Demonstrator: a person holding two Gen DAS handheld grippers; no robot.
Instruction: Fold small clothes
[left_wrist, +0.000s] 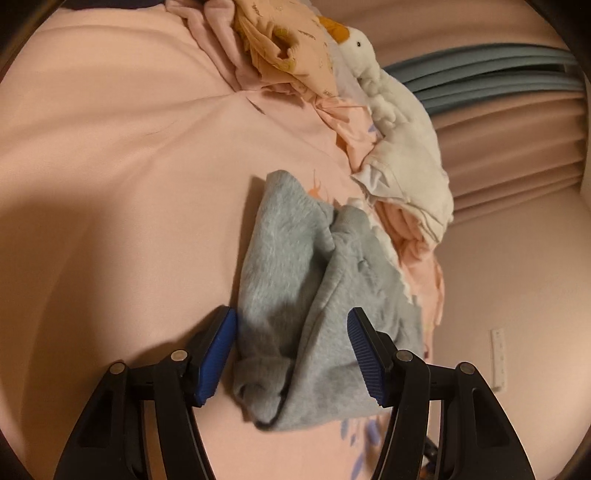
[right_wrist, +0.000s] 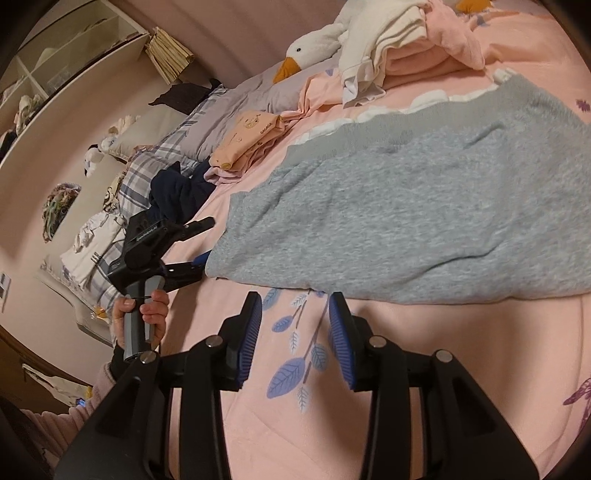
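Note:
A grey fleece garment (left_wrist: 325, 295) lies partly folded on the pink bedsheet (left_wrist: 129, 166); it also shows in the right wrist view (right_wrist: 424, 206). My left gripper (left_wrist: 291, 332) is open, its blue pads on either side of the garment's near end, not closed on it. In the right wrist view the left gripper (right_wrist: 201, 243) sits at the garment's left edge, held by a hand. My right gripper (right_wrist: 295, 339) is open and empty above the leaf-printed sheet (right_wrist: 288, 373), just in front of the garment's near edge.
A white plush goose (left_wrist: 373, 74) (right_wrist: 314, 48) and a pile of pink, white and peach clothes (left_wrist: 288, 48) lie behind the garment. Folded peach clothes (right_wrist: 251, 140), a dark garment (right_wrist: 177, 195) and plaid pillows (right_wrist: 155, 166) lie at the left. Curtains (left_wrist: 517, 129) hang at the right.

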